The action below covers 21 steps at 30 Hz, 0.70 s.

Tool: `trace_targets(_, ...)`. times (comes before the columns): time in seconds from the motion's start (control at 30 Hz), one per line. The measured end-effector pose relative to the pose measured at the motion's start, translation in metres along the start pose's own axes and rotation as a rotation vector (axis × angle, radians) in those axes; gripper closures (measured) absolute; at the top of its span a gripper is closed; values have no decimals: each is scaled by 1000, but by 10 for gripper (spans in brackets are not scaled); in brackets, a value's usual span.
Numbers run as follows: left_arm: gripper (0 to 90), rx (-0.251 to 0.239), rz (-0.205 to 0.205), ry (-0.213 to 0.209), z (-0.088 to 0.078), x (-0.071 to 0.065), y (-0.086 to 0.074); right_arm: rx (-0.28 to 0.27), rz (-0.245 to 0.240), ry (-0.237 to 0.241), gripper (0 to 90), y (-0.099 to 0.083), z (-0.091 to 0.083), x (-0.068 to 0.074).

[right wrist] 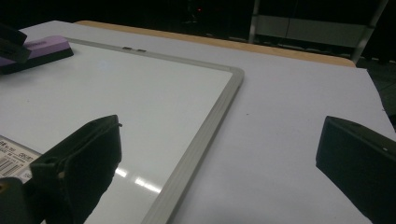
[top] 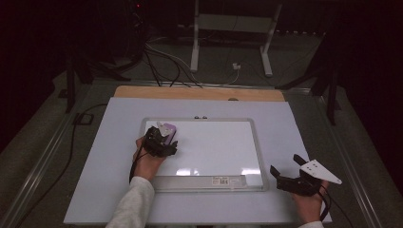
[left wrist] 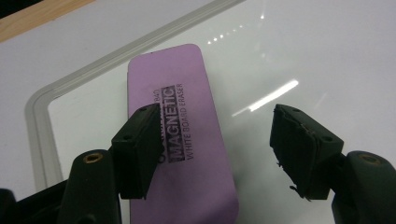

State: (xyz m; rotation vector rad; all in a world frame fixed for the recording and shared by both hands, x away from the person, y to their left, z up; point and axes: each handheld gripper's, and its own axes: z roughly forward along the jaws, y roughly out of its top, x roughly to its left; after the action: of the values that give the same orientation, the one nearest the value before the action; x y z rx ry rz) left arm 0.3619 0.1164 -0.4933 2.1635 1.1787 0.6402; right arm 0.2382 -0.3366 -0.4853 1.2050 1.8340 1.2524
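Hovering left gripper: jaws part-open over purple eraser, not gripping, far-left on whiteboard
Right gripper: jaws wide, empty, near-right

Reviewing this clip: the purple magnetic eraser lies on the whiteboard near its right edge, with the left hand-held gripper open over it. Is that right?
Not quite. The purple magnetic eraser lies near the whiteboard's far left corner, not its right edge, as the high view shows. The rest holds: the left hand-held gripper is over it with its jaws open, not clamping it.

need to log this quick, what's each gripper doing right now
left gripper: jaws open over the purple whiteboard eraser, not gripping.
right gripper: jaws open, empty.
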Motion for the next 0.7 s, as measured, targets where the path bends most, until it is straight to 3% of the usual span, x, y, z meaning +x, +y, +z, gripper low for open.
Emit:
trace_targets(0.17, 341, 0, -25, 10, 1, 5, 1, -1, 2, -1, 8, 0, 0, 0)
trace_targets(0.33, 307, 4, -18, 50, 2, 6, 0, 1, 4, -1, 8, 0, 0, -1)
trace_targets(0.7, 296, 26, -40, 57, 7, 16, 3, 0, 1, 0, 8, 0, 0, 0)
